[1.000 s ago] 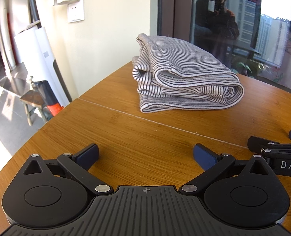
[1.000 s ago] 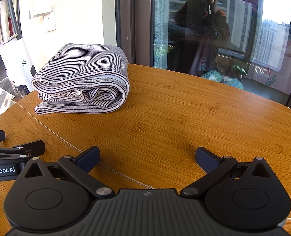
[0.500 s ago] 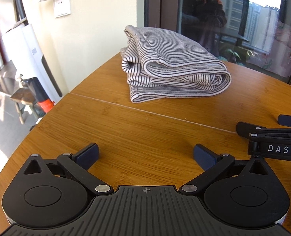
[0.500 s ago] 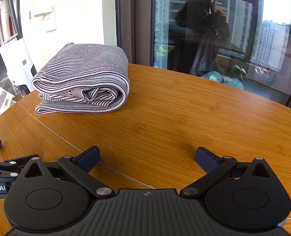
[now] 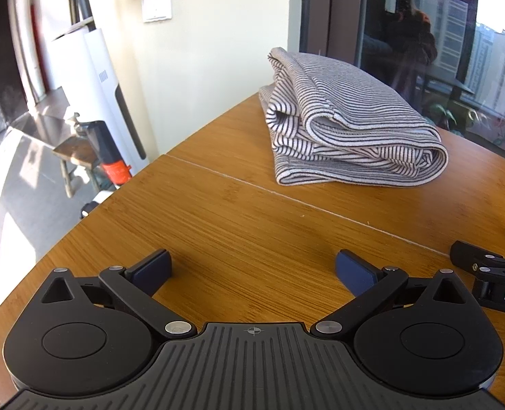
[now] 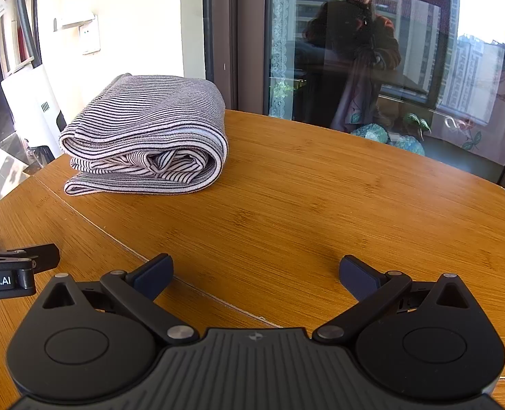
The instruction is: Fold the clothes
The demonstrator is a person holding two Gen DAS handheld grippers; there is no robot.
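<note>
A folded striped garment (image 5: 351, 126) (perhaps a shirt) lies far on the wooden tabletop (image 5: 252, 225); left tongs (image 5: 252, 268) and right tongs (image 6: 256, 273) hover released, empty.

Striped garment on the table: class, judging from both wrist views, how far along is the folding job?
Done: the striped garment lies folded in a compact stack on the wooden table. In hand: nothing; the left gripper and right gripper are open and apart from it. Left: no unfolded clothes are in view, so folding looks finished.

Bare table (image 6: 320, 212) ahead of both tools, only the folded striped garment (image 6: 150, 136) at its far-left edge.
</note>
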